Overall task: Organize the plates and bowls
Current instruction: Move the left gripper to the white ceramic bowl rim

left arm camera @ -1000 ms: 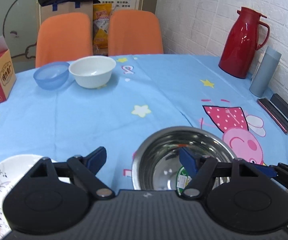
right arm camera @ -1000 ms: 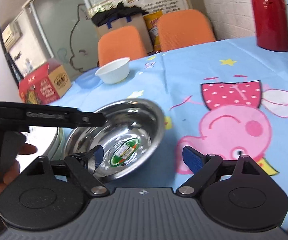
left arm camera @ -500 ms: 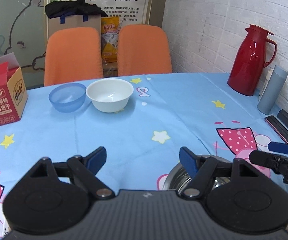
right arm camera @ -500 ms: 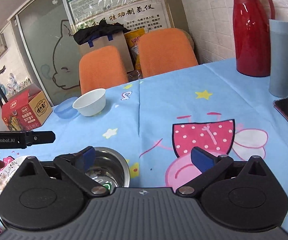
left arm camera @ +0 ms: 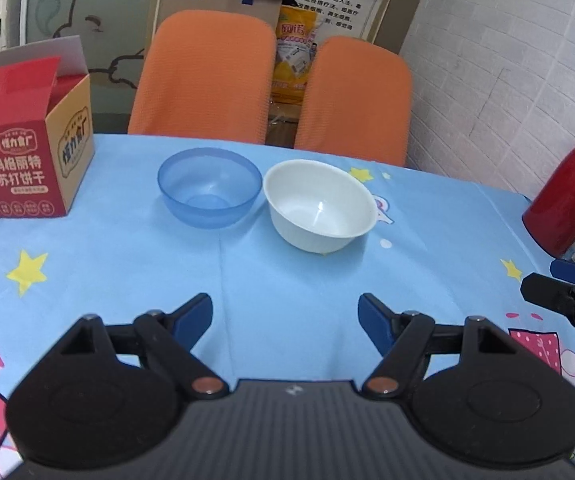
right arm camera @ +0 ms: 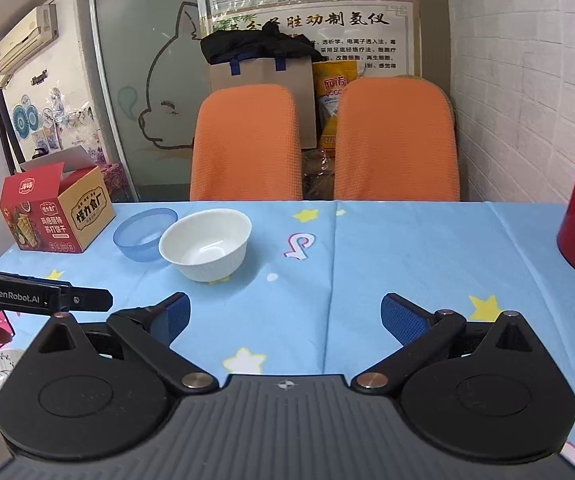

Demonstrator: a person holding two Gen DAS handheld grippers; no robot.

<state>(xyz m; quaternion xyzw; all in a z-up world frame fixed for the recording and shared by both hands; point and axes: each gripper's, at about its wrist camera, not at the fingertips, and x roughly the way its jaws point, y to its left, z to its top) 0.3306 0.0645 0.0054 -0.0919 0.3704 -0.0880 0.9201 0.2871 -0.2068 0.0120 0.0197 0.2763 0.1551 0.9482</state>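
Two bowls are sitting on the table: one blue bowl (left arm camera: 208, 188) and one white bowl (left arm camera: 320, 205). Two orange chairs (left arm camera: 203, 80) are standing behind. One red box (left arm camera: 27, 152) and one red jug (left arm camera: 567, 196) are sitting there too.

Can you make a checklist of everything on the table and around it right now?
Surface: blue cartoon-print tablecloth, stars and pink figures.
Job's things: translucent blue plastic bowl and white ceramic bowl, upright, empty, side by side.
Clutter: open red biscuit carton; red thermos jug.
Grippers: left gripper and right gripper open, nothing between the fingers.
Cables: nothing seen.
Surroundings: two orange chairs, white brick wall.
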